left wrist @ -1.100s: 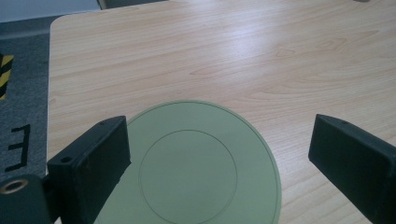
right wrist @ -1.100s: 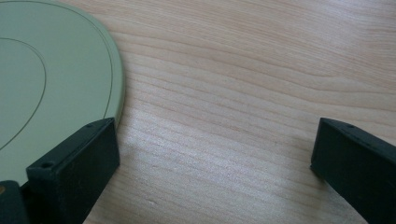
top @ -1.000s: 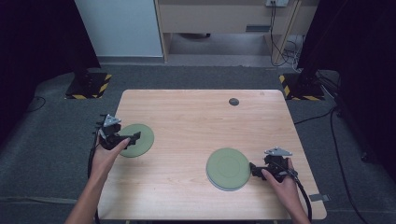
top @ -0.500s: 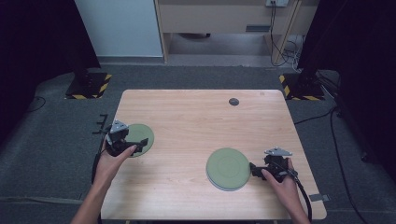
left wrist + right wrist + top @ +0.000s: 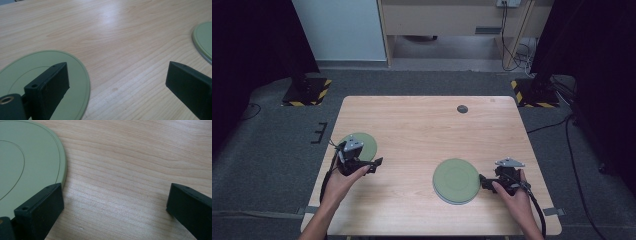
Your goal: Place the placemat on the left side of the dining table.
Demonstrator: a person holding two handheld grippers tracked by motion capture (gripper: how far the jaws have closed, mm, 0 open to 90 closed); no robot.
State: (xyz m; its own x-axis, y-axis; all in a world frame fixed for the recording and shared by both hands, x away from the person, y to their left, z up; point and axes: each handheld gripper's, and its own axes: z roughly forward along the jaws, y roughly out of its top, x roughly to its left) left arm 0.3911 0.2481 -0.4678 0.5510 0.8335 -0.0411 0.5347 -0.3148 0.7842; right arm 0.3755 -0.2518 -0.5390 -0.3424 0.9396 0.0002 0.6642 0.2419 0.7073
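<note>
A green plate (image 5: 360, 145) lies at the table's (image 5: 422, 125) near left, just beyond the wide-open left gripper (image 5: 368, 165); sliding one jaw under its rim looks the surest pickup. The right gripper (image 5: 485, 181), equally open, flanks a second plate (image 5: 456, 180). The high view adds a dark disc (image 5: 462, 108) far off.

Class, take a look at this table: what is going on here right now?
A person stands at a wooden table with a hand-held gripper in each hand. The left hand-held gripper is open, at the near edge of a small green plate near the table's left side. The right hand-held gripper is also open, beside a larger green plate that seems to lie on another plate. Neither plate is gripped yet. A small dark disc lies near the far edge.
</note>
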